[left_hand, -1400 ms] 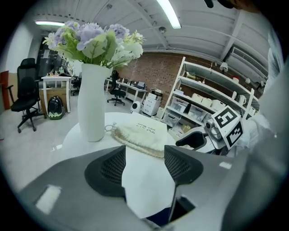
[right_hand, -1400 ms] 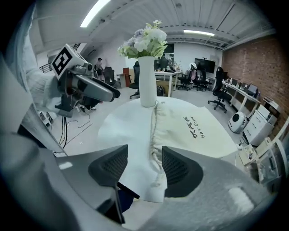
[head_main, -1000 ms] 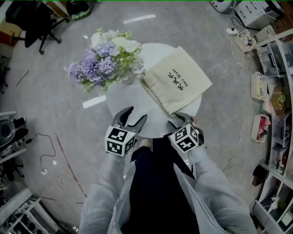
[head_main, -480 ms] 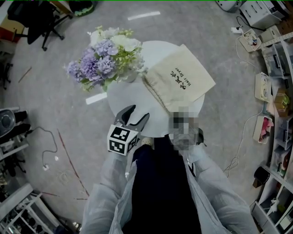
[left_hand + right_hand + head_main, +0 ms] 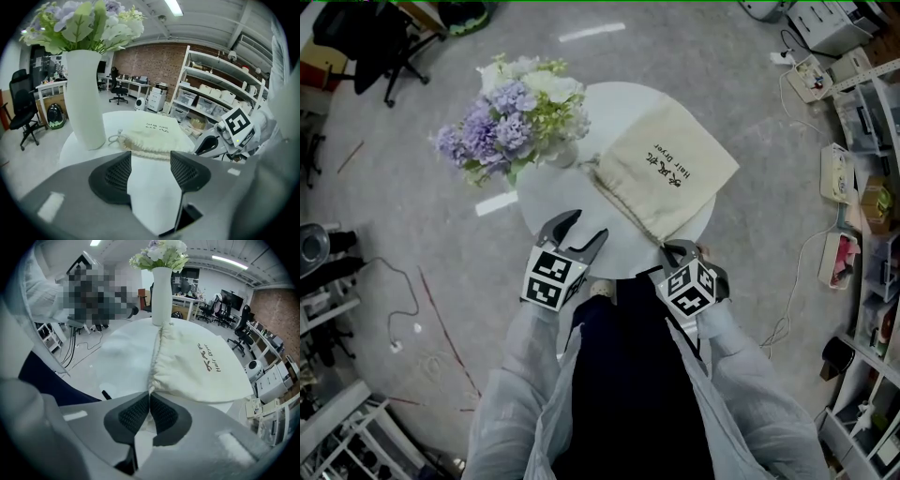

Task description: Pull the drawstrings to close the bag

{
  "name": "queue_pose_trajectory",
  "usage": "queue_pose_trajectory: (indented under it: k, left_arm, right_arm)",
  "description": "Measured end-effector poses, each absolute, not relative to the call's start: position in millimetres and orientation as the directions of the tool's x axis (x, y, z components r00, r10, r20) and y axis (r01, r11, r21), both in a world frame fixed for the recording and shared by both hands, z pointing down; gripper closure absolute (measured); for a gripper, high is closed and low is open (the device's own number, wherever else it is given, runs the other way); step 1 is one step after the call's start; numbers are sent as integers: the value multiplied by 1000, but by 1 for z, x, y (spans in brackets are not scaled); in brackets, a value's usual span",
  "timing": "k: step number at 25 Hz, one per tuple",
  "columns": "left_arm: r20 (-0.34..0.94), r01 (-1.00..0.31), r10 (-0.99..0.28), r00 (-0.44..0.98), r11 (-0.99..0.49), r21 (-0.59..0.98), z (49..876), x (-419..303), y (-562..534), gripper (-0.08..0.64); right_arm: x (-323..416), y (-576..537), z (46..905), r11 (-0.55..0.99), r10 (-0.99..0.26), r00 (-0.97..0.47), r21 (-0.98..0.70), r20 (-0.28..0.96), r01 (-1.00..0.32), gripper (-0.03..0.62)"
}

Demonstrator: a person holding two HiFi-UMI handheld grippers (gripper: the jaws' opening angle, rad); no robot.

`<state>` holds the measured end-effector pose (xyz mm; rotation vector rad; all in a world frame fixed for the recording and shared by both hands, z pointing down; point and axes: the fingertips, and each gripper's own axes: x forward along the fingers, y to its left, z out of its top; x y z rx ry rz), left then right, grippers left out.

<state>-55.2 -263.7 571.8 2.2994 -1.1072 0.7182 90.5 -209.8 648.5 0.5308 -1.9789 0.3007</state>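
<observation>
One view only shows R gripper point(image 5: 149, 395) pinching bag point(image 5: 201, 369) corner; L gripper point(image 5: 150, 155) wide.

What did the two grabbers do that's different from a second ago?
The right gripper has just been closing its jaws: open a second ago, they are now shut on the near corner of the bag, where its gathered mouth ends. The left gripper stayed open and empty over the table. The bag and the flowers stayed put.
</observation>
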Motion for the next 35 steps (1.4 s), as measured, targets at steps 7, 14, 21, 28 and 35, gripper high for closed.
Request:
queue_pose_trajectory:
  k: [7, 14, 21, 28, 35]
  left_arm:
    - [758, -669, -457, 465, -742, -37, 587, -57, -274, 291]
    - [838, -480, -421, 347, -848, -226, 612, -55, -296, 341]
    - [869, -378, -416, 269, -875, -302, 638, -50, -307, 394]
    - [842, -411, -452, 295, -855, -316, 634, -43, -309, 540]
    - [825, -532, -532, 190, -762, -369, 639, -65, -314, 542]
  right_arm:
    - [123, -198, 644, 884, -200, -360, 10, 911, -468, 581]
    - [156, -195, 644, 869, -195, -317, 13, 928, -494, 581]
    - [166, -199, 642, 849, -218, -297, 30, 930, -528, 581]
    - [172, -202, 642, 829, -237, -283, 41, 929, -558, 581]
    - [180, -206, 641, 784, -288, -260, 72, 922, -617, 581]
